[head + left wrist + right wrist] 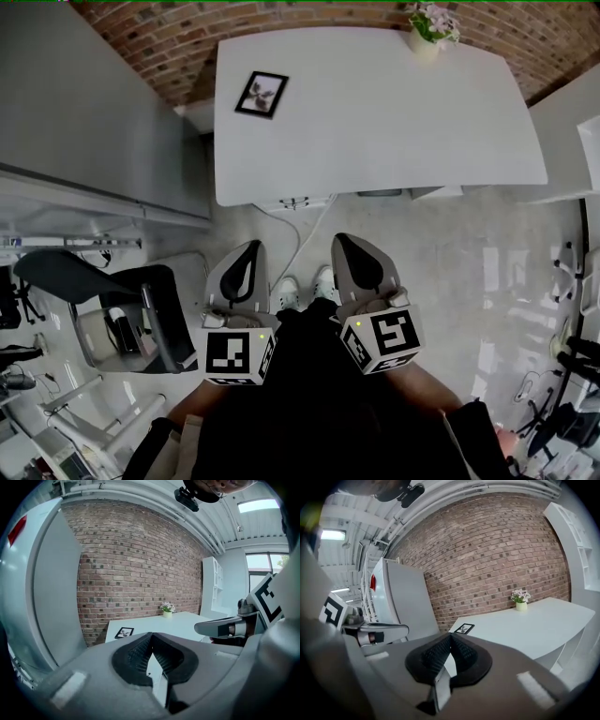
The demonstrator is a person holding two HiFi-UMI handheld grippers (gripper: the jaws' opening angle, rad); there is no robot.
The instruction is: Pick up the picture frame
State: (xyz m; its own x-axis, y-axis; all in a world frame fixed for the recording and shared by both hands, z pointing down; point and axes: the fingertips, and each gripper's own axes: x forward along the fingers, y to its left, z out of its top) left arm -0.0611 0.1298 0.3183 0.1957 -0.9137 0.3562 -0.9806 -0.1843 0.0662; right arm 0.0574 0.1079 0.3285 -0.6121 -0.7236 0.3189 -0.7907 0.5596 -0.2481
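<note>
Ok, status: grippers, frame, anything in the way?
Left gripper, right gripper: jaws shut, empty, short of table. Picture frame flat at its far-left corner. Flower pot far right, not blocking.

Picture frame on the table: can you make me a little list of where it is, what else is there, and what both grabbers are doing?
picture frame: lying flat near the far left corner of the white table, nothing touching it
flower pot: at the table's far edge, toward the right
left gripper: shut, empty, not yet over the table
right gripper: shut, empty, not yet over the table
behind the table: brick wall
</note>
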